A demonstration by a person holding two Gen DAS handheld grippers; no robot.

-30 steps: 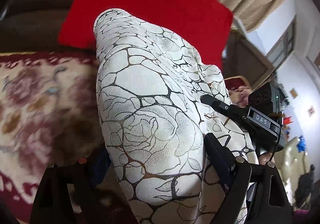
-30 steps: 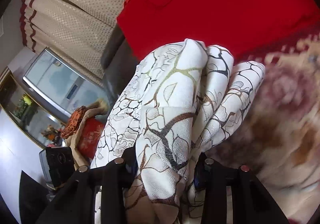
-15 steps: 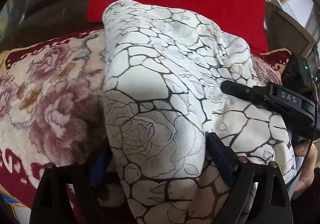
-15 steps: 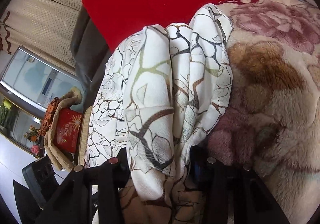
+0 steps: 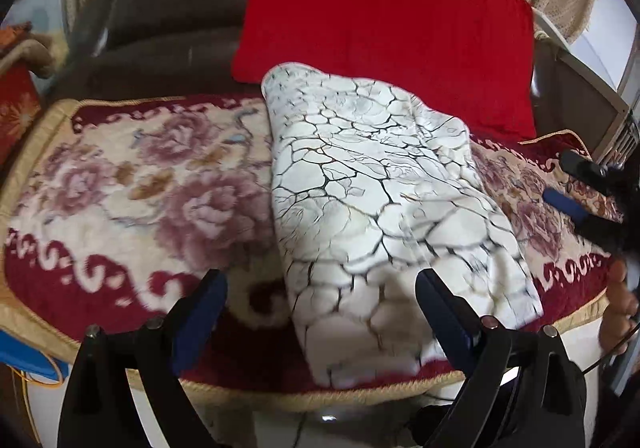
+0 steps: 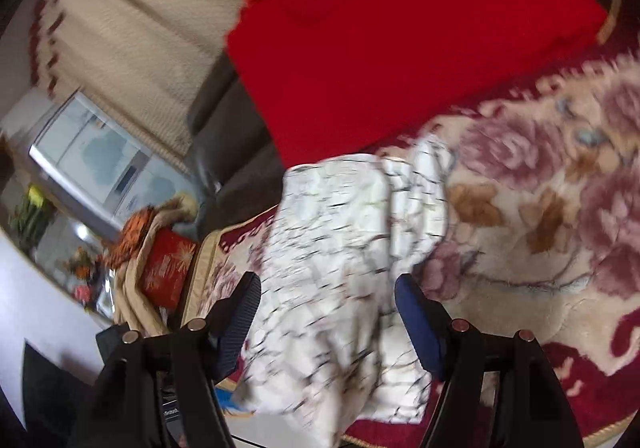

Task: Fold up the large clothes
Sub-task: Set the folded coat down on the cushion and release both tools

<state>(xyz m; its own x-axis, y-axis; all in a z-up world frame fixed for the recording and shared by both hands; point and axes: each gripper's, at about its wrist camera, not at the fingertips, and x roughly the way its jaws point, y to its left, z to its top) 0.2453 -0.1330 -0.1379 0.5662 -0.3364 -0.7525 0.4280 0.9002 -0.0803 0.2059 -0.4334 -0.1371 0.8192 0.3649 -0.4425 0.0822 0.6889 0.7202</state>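
One folded white garment (image 5: 384, 199), one red cushion (image 5: 392, 27), two hand-held grippers (image 5: 320, 312).

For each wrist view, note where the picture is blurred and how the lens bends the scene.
Left wrist view: mostly sharp; the white garment smears only at its near end; the fisheye bows the floral cover's edge.
Right wrist view: motion blur throughout, the garment's pattern streaked, the curtain smeared; black vignette at the corners.

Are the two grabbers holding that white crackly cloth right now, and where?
Nothing is held. The white garment lies folded on the flowery blanket. The left gripper is open around its near end; the right gripper is opening, pads off the cloth.
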